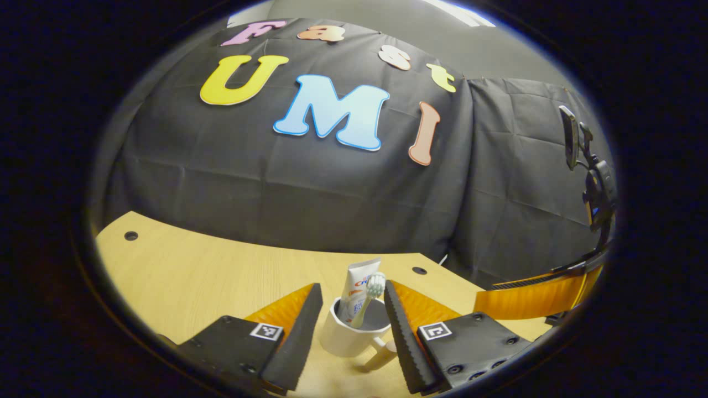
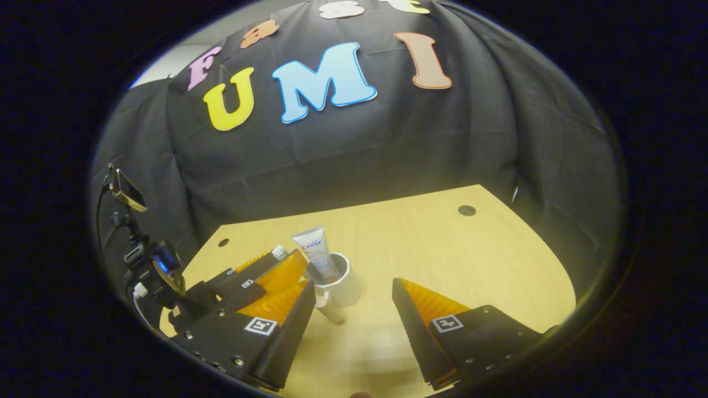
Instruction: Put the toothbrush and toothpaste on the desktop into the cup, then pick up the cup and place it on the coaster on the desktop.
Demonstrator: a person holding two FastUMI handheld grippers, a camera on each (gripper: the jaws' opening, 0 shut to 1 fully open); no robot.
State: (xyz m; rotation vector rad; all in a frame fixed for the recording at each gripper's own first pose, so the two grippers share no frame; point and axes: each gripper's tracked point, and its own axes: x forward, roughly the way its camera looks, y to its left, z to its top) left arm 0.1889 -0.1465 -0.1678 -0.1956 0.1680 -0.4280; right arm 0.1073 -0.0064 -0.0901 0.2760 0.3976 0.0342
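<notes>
The left gripper (image 1: 353, 331) holds its fingers spread wide to either side of the cup (image 1: 354, 334), apparently not yet pressing it; the right gripper (image 2: 354, 331) hangs open and empty nearer the viewer. Toothpaste (image 1: 357, 287) and toothbrush (image 1: 369, 301) already stand in the cup on the worktop (image 1: 193, 271). Judged remaining: grasping the cup and moving it to the coaster.
</notes>
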